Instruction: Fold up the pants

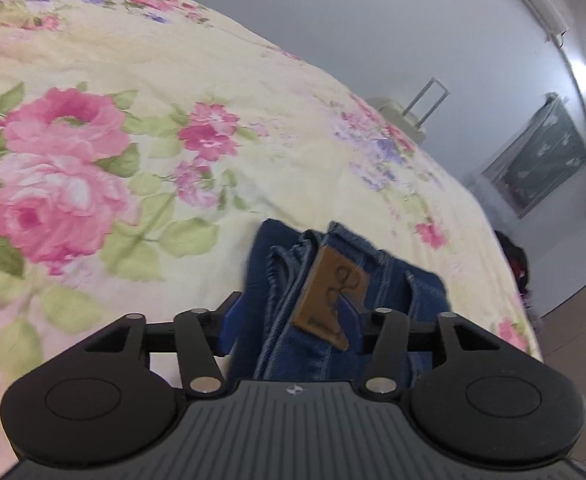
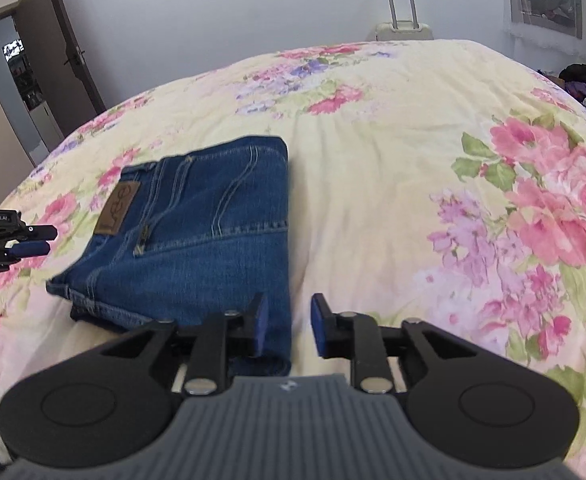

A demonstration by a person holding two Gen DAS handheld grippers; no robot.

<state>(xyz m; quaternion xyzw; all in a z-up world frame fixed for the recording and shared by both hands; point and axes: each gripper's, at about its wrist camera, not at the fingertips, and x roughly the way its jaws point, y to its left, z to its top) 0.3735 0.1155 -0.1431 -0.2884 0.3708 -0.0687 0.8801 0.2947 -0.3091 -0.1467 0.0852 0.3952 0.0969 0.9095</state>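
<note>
Denim jeans (image 2: 197, 224) lie folded on the bed (image 2: 373, 184), apparently finished, so both the left claw (image 1: 289, 320) and the right claw (image 2: 287, 326) gape, gripping nothing.

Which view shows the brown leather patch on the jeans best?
The right wrist view: the leather patch lies flat, whole and readable on the folded jeans. The left wrist view shows it close, tilted and blurred.

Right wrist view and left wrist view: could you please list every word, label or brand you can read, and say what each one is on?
"Lee": brown leather patch at the waistband of the folded jeans.
"GenRobot.AI": white lettering on the body of the left gripper.
Same patch in the left wrist view: too blurred and tilted to read.
Small logos on the gripper housings: unreadable.
</note>
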